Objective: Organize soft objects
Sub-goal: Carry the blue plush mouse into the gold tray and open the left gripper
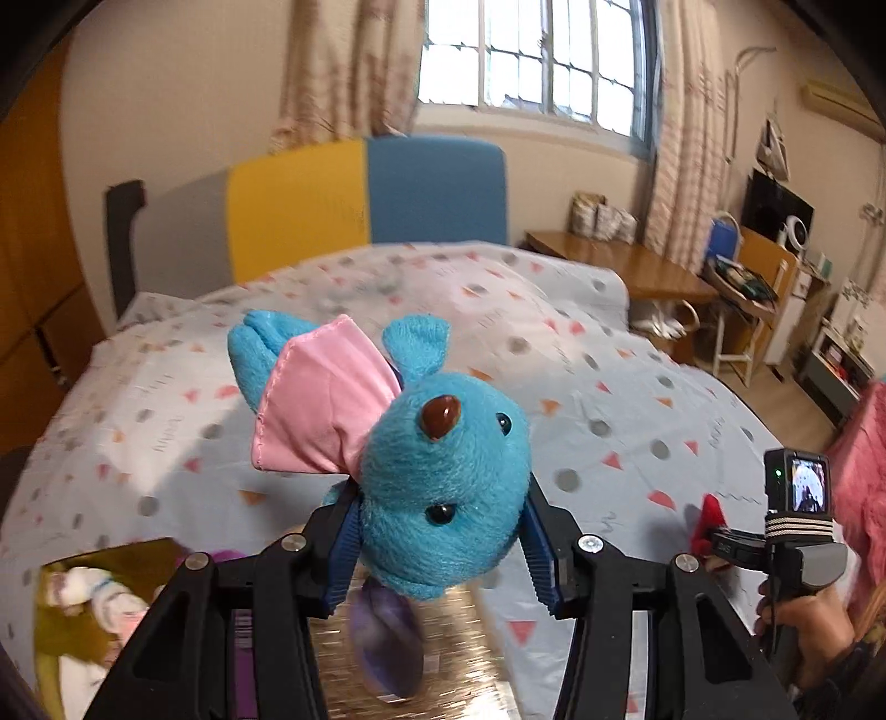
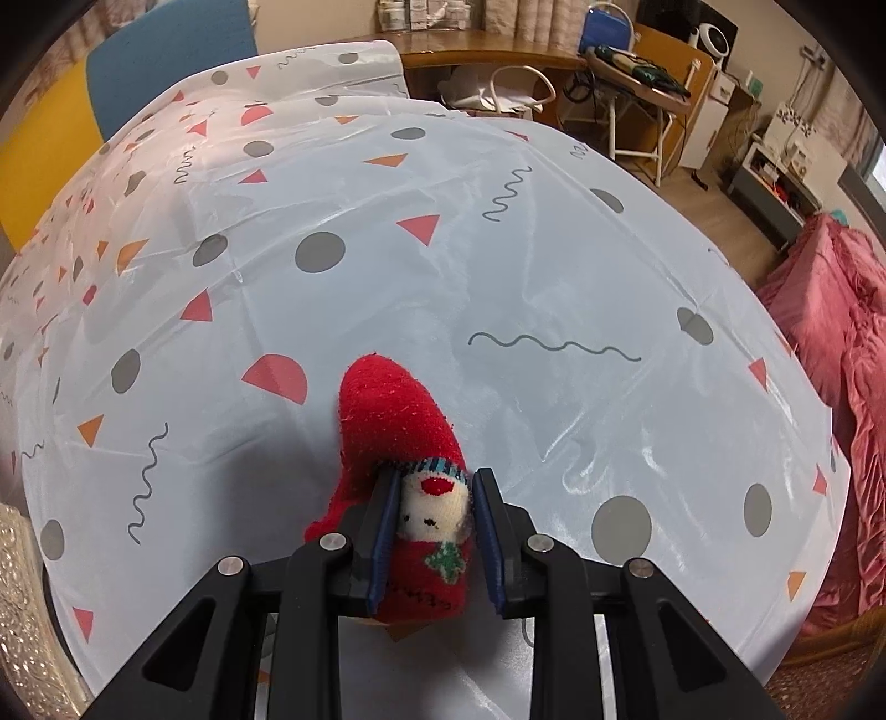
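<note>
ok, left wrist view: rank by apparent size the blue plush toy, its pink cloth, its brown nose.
1. blue plush toy, clamped in the left hand-held gripper close to the lens, so it looms large
2. pink cloth
3. brown nose

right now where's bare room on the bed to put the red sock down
Open sheet ahead of the red sock, out to the pink blanket and toward the blue headboard. Crowded only at the left gripper's near corner, by the box of toys.

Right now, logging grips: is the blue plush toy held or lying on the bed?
Held: the left hand-held gripper clamps the blue plush toy above the bed.
</note>
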Motion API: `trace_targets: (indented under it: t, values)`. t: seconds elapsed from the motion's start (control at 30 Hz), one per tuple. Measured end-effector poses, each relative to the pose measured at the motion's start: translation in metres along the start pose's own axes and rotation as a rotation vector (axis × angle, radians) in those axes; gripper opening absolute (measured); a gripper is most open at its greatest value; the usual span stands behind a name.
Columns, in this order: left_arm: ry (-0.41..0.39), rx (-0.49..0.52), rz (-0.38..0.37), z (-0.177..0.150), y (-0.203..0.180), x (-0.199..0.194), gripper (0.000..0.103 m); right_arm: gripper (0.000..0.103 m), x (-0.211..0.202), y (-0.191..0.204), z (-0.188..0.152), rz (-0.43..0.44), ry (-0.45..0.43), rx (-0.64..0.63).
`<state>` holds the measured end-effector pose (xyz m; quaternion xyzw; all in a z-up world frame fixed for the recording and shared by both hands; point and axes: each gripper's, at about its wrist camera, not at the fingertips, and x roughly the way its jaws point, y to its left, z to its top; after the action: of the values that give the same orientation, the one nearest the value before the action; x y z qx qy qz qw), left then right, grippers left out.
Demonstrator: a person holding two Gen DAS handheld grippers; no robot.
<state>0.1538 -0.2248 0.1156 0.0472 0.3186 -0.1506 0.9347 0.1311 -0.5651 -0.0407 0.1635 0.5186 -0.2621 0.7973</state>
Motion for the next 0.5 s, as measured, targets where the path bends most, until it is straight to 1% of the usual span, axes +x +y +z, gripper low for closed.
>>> trace_targets:
  t: [0.17, 0.37, 0.5]
  values:
    - [-0.057, -0.052, 0.067, -0.011, 0.046, -0.032, 0.053, 0.026, 0.0, 0.008, 0.0, -0.011, -0.014, -0.041]
    - [-0.09, -0.104, 0.144, -0.035, 0.095, -0.062, 0.053, 0.024, -0.001, 0.017, -0.004, -0.033, -0.029, -0.084]
    - [-0.098, -0.129, 0.179, -0.054, 0.123, -0.077, 0.053, 0.024, 0.0, 0.022, -0.005, -0.05, -0.037, -0.104]
